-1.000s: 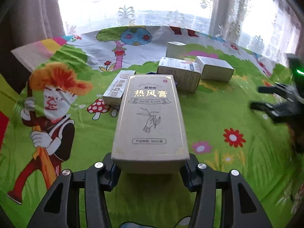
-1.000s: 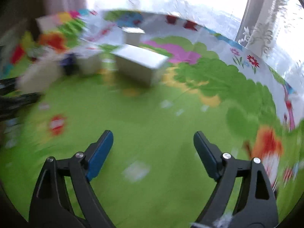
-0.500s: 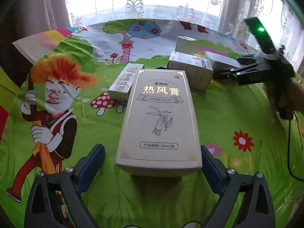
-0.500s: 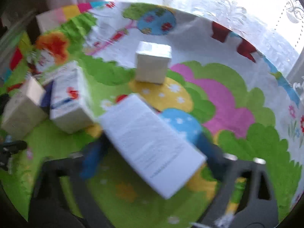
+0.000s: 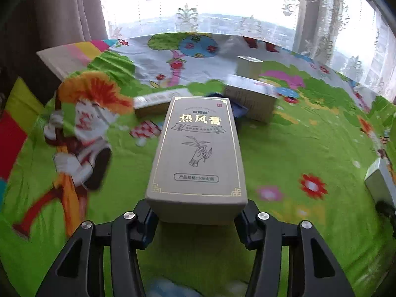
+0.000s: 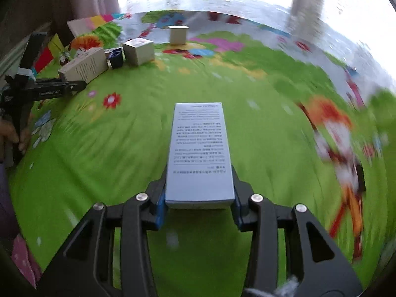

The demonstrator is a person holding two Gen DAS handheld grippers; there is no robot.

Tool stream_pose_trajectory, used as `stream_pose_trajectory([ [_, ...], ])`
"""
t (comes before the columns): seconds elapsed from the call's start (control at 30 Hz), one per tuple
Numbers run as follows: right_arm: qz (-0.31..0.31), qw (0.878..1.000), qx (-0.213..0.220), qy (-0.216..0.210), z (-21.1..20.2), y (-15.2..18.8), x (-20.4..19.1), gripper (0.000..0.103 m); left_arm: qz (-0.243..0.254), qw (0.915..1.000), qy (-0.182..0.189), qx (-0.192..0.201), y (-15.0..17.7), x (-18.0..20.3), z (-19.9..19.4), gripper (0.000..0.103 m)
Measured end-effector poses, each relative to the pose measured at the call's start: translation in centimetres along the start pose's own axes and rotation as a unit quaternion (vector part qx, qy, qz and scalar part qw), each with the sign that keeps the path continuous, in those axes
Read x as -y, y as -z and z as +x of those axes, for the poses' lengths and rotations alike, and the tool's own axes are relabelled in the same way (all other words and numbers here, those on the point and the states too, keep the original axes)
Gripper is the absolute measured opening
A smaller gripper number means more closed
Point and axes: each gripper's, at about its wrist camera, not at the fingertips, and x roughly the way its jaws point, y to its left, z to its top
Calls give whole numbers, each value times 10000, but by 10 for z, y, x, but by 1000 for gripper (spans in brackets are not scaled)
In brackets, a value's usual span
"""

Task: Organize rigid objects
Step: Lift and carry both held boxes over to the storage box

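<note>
While clamped, box [image 6: 199, 153] between jaws.

Cartoon-printed green cloth [image 5: 284, 148], lace curtain [image 5: 198, 2] at bright window, brown drape [image 5: 61, 12] at left

Left gripper [image 5: 198, 212] jaws just closed again on near end of tall grey cardboard box with gold lettering [image 5: 198, 148]; half second ago they stood wide beside it, pads clear

Right gripper [image 6: 198, 198], empty and open a second ago, now clamps long white box with printed text [image 6: 199, 153], carried away from box cluster over green cartoon-print cloth [image 6: 259, 136]

In left wrist view that box gone from beside pale cardboard box [image 5: 250, 99]; now at right edge
</note>
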Motion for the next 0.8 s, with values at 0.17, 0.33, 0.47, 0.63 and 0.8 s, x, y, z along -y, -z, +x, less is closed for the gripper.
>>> stream_pose_trajectory([
  [0.17,221,9996,75,175,-18,25,9,46,208,9985,507,21,38,67,-31,53],
  [0.33,231,9991,96,335,-19,26,8,45,1228,9903,599,260,59,148,-54,53],
  [0.47,291,9991,108,290,-17,26,9,46,1658,9843,559,225,64,171,-54,53],
  [0.63,291,9991,103,292,-18,26,8,46,1248,9866,1049,-24,56,153,-45,54],
  [0.8,285,9991,103,292,-18,26,8,46,1470,9849,893,-183,55,165,-45,76],
])
